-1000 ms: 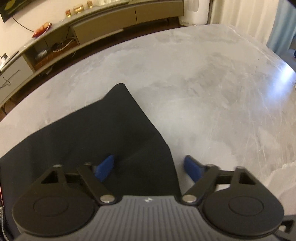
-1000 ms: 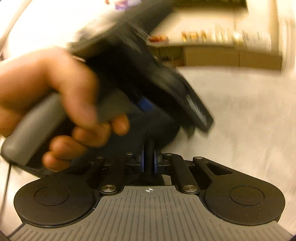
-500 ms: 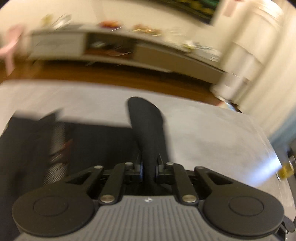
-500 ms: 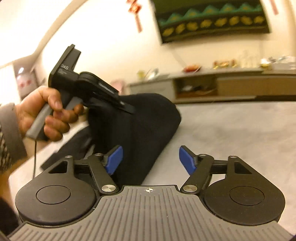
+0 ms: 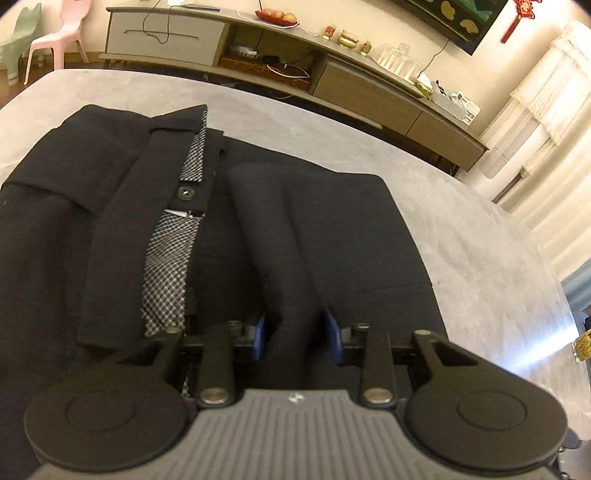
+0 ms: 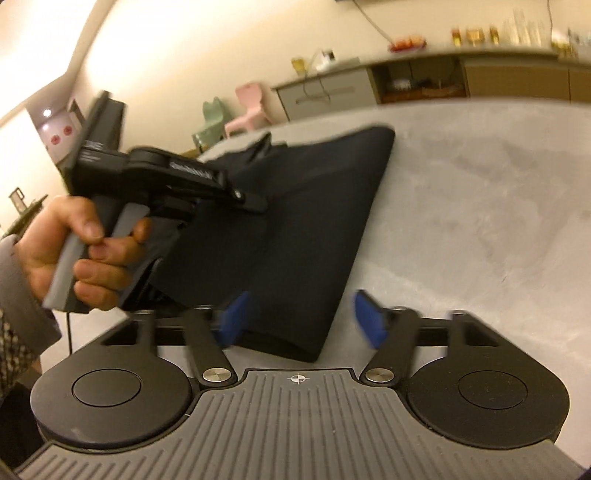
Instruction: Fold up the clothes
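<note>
Beside bare table (image 6: 480,206), trousers (image 5: 332,236) fold edge; right gripper (image 6: 299,317) jaws closing

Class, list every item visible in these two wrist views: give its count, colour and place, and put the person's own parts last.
trousers: one pair, black, checked waistband lining, folded on the table.
table: one, grey marble-look, under the trousers.
sideboard: one, grey-brown, along the far wall.
fruit plate: one, red, on the sideboard.
chairs: two, pink and pale green, beside the sideboard.
curtain: white, at right.
left gripper: black, blue pads, opening, a trouser fold between them.
right gripper: black, blue pads, closing, astride the trouser edge.
left hand: one, holding the left gripper's handle.
</note>
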{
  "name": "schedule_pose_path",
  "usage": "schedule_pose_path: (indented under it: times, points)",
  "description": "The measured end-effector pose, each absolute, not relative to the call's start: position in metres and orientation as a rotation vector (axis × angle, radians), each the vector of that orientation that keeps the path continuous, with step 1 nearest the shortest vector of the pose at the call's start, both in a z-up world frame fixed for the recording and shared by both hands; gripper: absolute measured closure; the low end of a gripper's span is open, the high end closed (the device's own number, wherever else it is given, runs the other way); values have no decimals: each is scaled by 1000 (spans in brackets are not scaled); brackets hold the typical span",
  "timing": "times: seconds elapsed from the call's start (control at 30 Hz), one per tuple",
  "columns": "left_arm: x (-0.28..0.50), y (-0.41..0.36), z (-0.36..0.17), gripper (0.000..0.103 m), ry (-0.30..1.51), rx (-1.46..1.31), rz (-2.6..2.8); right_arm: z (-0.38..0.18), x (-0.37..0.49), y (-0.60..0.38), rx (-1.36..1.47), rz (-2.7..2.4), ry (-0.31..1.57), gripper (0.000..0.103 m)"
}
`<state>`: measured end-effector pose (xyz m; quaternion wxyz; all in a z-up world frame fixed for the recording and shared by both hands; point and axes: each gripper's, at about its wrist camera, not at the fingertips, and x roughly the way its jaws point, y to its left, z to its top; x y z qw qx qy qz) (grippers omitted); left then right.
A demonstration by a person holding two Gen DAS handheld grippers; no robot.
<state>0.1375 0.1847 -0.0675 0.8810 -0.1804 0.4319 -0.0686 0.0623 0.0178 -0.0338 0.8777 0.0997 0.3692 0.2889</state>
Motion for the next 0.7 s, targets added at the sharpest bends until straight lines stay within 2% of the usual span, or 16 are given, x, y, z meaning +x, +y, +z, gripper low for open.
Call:
schedule_pose_path:
  times: [0.03, 0.07, 0.1, 0.17, 0.3, 0.47, 0.53, 0.6, 0.7]
  points:
    - [138, 185, -71, 79, 886, -411, -163, -35, 66, 18, 226, 599, 779, 86]
    - [141, 184, -76, 82, 875, -458, -195, -36, 68, 17, 235, 584, 785, 96]
    - [144, 185, -80, 83, 869, -511, -222, -37, 70, 13, 240, 564, 788, 98]
    - [148, 178, -85, 87, 830, -596, -287, -35, 73, 4, 228, 500, 771, 98]
    - [151, 174, -84, 84, 815, -555, -215, -29, 78, -21, 243, 421, 749, 98]
    - [130, 175, -73, 57, 825, -498, -121, -22, 74, -26, 275, 422, 720, 80]
    - [120, 170, -67, 57, 841, -478, -138, -14, 67, -19, 255, 448, 671, 80]
    - [116, 161, -68, 62, 862, -445, -147, -7, 58, -5, 218, 508, 639, 80]
    - [114, 149, -67, 63, 879, -409, -149, -18, 61, 19, 137, 596, 718, 82]
